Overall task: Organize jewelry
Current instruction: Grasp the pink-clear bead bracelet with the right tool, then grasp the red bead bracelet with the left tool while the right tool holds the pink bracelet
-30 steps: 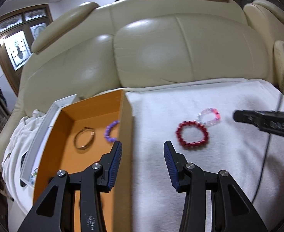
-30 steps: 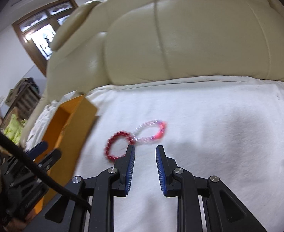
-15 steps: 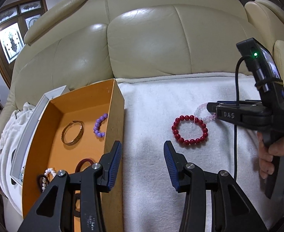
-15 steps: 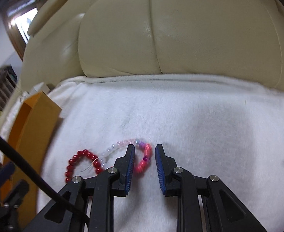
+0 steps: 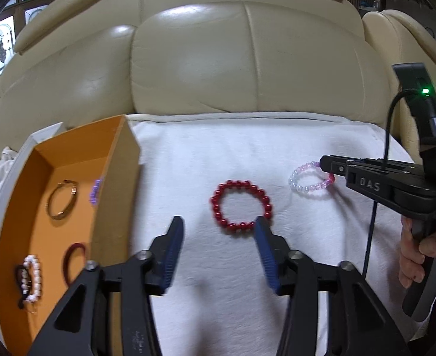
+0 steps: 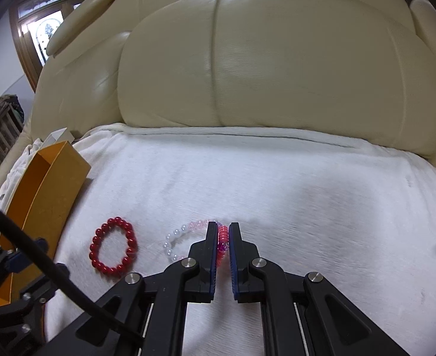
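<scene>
Red bead bracelet (image 5: 241, 205), pink-to-white bead bracelet (image 5: 308, 179), orange box (image 5: 69, 160), white towel (image 5: 247, 148), cream sofa (image 5: 218, 59)

Purple bead bracelet (image 5: 96, 191) blurred, half hidden behind orange box (image 5: 120, 178) wall; rest unreadable.

The left hand-held gripper (image 5: 218, 237) is wide open above the white towel (image 5: 247, 154), and its right fingertip is just beside the red bead bracelet (image 5: 241, 205). At the right, the right hand-held gripper (image 5: 326, 167) pinches the red end of the pink and clear bead bracelet (image 5: 306, 182). The orange box (image 5: 108, 207) at the left contains a gold bangle (image 5: 61, 199), purple beads (image 5: 95, 191), a dark red ring (image 5: 75, 259) and a white bead bracelet (image 5: 32, 279).
</scene>
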Available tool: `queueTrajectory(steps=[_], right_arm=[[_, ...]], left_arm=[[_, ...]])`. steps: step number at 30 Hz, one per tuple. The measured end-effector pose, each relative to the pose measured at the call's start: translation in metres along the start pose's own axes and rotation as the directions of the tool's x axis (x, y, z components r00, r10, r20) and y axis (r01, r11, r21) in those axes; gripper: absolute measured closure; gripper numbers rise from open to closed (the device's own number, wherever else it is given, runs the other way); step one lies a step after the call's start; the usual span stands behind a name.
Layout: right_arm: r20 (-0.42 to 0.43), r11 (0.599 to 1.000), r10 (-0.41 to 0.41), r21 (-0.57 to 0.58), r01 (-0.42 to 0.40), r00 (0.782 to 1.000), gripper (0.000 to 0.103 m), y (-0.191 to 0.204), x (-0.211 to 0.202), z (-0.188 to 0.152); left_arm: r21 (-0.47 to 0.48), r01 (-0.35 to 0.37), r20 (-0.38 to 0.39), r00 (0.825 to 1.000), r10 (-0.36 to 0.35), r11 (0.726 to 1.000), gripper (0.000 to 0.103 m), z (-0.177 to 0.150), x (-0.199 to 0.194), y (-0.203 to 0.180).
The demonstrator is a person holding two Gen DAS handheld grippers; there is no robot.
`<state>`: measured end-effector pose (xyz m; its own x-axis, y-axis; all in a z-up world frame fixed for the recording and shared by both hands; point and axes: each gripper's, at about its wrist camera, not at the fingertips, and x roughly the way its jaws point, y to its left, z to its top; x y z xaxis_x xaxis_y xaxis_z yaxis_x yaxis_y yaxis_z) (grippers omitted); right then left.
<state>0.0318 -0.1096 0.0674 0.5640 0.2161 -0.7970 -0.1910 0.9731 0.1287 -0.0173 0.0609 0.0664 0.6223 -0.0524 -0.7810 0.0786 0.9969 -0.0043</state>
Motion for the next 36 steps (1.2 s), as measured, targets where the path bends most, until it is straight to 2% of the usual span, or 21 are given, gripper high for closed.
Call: queueTrajectory(steps=[1,6,14,20,25,30,32,33,34,36], right_arm=[[0.002,1.000,0.003,0.008,-0.003,1.000,0.095,-0.005,-0.003,0.000],[0.011,0.999,0.017,0.049,-0.018,1.000,0.095,-0.023,-0.011,0.000],[-0.022,0.996,0.027,0.091,-0.025,0.999,0.095,-0.040,-0.007,-0.004],[-0.025,0.992,0.037,0.118,-0.033,0.999,0.095,-0.051,-0.011,-0.004],[-0.030,0.986,0.051,0.162,-0.046,0.998,0.095,-0.067,-0.012,-0.004],[-0.065,0.980,0.054,0.197,-0.040,0.996,0.094,-0.076,-0.008,-0.005],[-0.081,0.975,0.051,0.218,-0.033,0.995,0.086,-0.081,-0.007,-0.005],[-0.086,0.972,0.052,0.232,-0.031,0.995,0.076,-0.083,-0.006,-0.005],[-0.082,0.970,0.060,0.240,-0.039,0.995,0.071,-0.084,-0.006,-0.006],[-0.078,0.973,0.052,0.227,-0.033,0.996,0.071,-0.083,-0.006,-0.006]], left_arm=[[-0.002,0.004,0.001,1.000,-0.004,1.000,0.037,0.001,0.003,-0.003],[-0.008,0.024,-0.013,1.000,-0.024,1.000,0.036,0.007,0.019,-0.013],[-0.019,0.065,-0.069,0.995,-0.066,0.998,0.035,0.009,0.045,-0.021],[-0.046,0.079,-0.061,0.995,-0.082,0.996,0.035,0.010,0.055,-0.013],[-0.028,0.084,-0.038,0.996,-0.085,0.996,0.049,0.009,0.055,-0.012],[-0.024,0.103,-0.045,0.994,-0.104,0.994,0.050,0.009,0.056,-0.010],[-0.033,0.120,-0.057,0.991,-0.122,0.992,0.047,0.010,0.056,-0.007],[-0.038,0.128,-0.057,0.990,-0.130,0.991,0.045,0.010,0.056,-0.005],[-0.040,0.130,-0.057,0.990,-0.132,0.991,0.044,0.010,0.057,-0.003],[-0.039,0.127,-0.057,0.990,-0.129,0.991,0.044,0.010,0.059,-0.003]])
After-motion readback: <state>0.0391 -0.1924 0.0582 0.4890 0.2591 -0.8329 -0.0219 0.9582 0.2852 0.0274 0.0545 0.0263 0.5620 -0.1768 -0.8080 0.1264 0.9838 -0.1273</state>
